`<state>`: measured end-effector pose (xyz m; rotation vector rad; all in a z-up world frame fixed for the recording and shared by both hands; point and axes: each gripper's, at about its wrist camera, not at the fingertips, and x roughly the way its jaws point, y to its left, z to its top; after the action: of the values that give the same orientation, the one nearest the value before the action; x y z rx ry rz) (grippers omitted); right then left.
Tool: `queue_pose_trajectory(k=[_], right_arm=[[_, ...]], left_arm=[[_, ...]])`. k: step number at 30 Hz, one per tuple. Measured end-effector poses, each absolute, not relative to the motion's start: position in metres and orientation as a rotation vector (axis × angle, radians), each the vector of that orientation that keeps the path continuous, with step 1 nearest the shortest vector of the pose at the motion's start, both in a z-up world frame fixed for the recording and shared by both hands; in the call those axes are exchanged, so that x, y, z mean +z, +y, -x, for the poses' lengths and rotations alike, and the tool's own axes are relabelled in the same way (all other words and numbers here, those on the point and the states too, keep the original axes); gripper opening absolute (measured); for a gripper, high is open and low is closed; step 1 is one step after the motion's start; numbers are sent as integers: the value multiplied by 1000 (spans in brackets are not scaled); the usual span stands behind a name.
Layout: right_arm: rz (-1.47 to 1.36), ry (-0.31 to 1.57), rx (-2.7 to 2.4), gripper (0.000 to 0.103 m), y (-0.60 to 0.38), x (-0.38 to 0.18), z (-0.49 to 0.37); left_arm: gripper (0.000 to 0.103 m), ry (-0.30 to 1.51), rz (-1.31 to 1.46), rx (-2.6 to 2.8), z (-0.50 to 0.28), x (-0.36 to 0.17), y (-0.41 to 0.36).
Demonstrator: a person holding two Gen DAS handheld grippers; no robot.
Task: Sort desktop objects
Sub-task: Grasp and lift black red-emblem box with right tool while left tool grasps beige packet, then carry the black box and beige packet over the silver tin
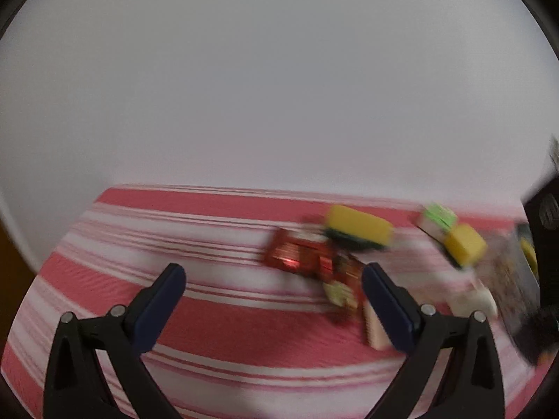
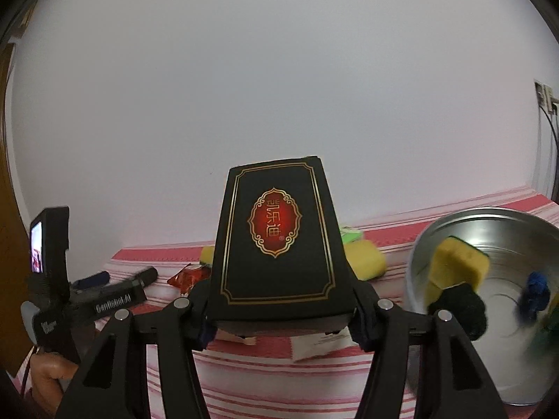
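Right gripper (image 2: 279,317) fingers pinch the black box (image 2: 276,241) at frame centre, raised off the striped worktop (image 2: 314,384). Left gripper (image 1: 274,300) fingers stand spread, empty (view blurred). Risk: the box, held only at its lower end, could tip out if swung toward the pail (image 2: 454,349) at right.

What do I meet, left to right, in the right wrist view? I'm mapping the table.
Left gripper → red wrapper → black box → yellow sponge → metal bucket.
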<state>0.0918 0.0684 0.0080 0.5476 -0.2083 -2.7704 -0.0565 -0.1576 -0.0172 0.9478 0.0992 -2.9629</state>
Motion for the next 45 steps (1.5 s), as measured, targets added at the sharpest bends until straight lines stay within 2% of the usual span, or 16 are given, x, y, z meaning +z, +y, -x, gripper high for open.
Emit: queue_pose_trajectory(k=[3,7,13,18,19,21,26,29,37,41,45], right_arm=[[-525,-227,-2786,61,82,13,-95],[-461,-271,-2803,61,99,26,-103],[-335,-235,-2873,61,113,39,-125],[-355,-232,-2867,61,120,38,-130],[-361,-236,-2865,61,121,38,-130],[-375,-249,-2861,61,117,40,-127],[-375,-238,-2859,61,109,43,-125],[-372,-223,-2867,61,101,37,-119],[-332,-191,-2905,61,94,27,-117],[-316,-144,-2915,61,80,34,-132],[-311,-112,-2918,61,76,30,-132]], left_arm=[[101,28,-1043,-3115,54,-19,-128],[101,-201,-1077,-3132,52,-27,-87],[98,-283,-1189,-3023,74,-45,-47],[98,-35,-1437,-2830,102,-69,-50],[94,-44,-1426,-2825,102,-69,-50],[80,-62,-1401,-2817,102,-69,-50],[56,31,-1358,-2844,96,-69,-65],[50,112,-1336,-2875,88,-68,-74],[50,346,-1022,-3032,60,-37,-99],[50,171,-871,-3027,51,-22,-89],[50,89,-858,-3018,51,-24,-82]])
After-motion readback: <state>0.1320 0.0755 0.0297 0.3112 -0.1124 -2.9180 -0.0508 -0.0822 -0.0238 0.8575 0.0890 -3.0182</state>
